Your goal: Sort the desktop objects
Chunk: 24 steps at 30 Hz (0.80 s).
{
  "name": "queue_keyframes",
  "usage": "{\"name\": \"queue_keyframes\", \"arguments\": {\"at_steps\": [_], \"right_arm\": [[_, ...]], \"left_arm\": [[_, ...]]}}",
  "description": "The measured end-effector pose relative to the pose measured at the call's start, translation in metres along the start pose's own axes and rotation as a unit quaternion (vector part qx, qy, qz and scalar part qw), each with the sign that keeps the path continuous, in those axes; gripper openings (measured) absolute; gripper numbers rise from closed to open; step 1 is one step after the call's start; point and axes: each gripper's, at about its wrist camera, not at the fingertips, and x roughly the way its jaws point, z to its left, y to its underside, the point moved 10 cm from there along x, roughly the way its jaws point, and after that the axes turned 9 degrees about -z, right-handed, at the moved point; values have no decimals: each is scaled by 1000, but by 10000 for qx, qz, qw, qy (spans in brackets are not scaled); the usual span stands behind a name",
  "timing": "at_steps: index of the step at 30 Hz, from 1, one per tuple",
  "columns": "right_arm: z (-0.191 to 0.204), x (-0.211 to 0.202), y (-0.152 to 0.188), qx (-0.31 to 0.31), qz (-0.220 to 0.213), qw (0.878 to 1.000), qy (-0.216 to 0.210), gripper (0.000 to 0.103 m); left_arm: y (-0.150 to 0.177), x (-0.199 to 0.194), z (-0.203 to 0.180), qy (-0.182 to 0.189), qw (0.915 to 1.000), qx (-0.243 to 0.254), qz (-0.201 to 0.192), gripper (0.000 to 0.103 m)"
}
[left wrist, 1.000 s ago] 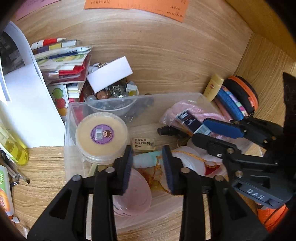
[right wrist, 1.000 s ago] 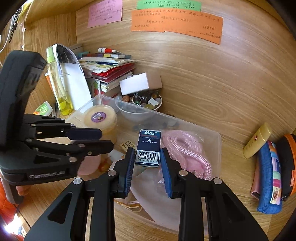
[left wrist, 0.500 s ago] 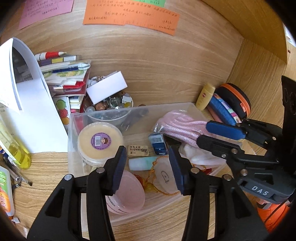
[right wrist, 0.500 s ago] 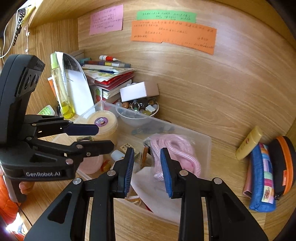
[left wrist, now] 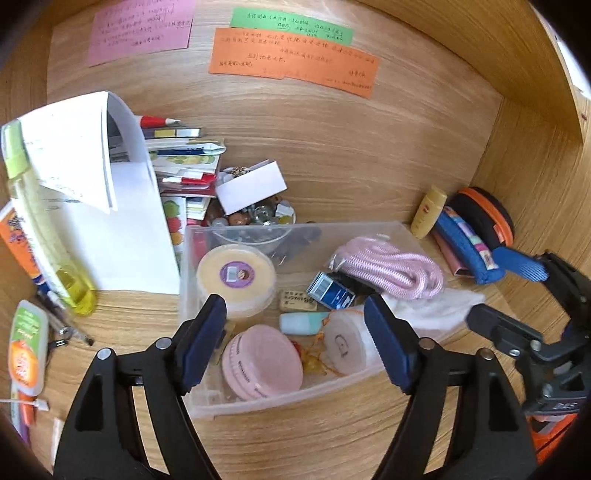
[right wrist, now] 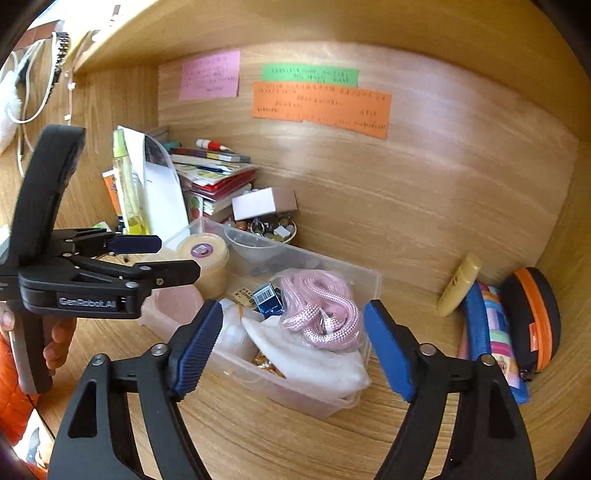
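Wooden walls close in a wooden bench (left wrist: 332,435), with pink (left wrist: 140,29), green (left wrist: 291,27) and orange (left wrist: 295,59) notes stuck on the back wall at the top of both views. At the centre of the left wrist view sits a clear bin (left wrist: 280,400) holding a yellow tub (left wrist: 236,275), a pink round case (left wrist: 264,362), a pink rope (left wrist: 391,266) in a clear bag, a blue box (left wrist: 330,290) with a barcode, an eraser (left wrist: 297,300) and a white cloth (left wrist: 443,310). The blue box lies inside the bin just left of the rope. Behind the bin, a bowl (left wrist: 255,218) of small trinkets carries a white box (left wrist: 251,186) on its rim. At left stand a stack of books (left wrist: 184,162), white papers (left wrist: 118,221) and a yellow-green bottle (left wrist: 48,236). At right, against the side wall, lie a yellow tube (left wrist: 428,212), a blue pencil case (left wrist: 469,247) and a black-and-orange case (left wrist: 487,216). The left hand-held gripper (left wrist: 295,339) hovers over the near side of the bin, spread wide and holding nothing. The right hand-held gripper (right wrist: 293,343) hangs over the right end of the bin above the rope, likewise spread and empty; in the left wrist view it shows at the right edge.
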Motion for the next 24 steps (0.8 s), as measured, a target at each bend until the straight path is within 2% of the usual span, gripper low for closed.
{"name": "queue_keyframes", "arguments": {"at_steps": [2,12,21,24], "right_arm": [[3,-5,0,-29,-47,10000,-19,85],[6,-24,10,130,-87,9998,-140,86],[3,-39,19,448,-94,9986,-274,86],[2,-46,20,476,-145,9984,-287,86]], "left_arm": [[2,-4,1,-135,9999,29,2,82],[13,-27,3,-768,9960,422,-144,84],[20,-50,-13,-934,9936,563,-287,85],[23,-56,-19,-865,9939,581,-360,85]]}}
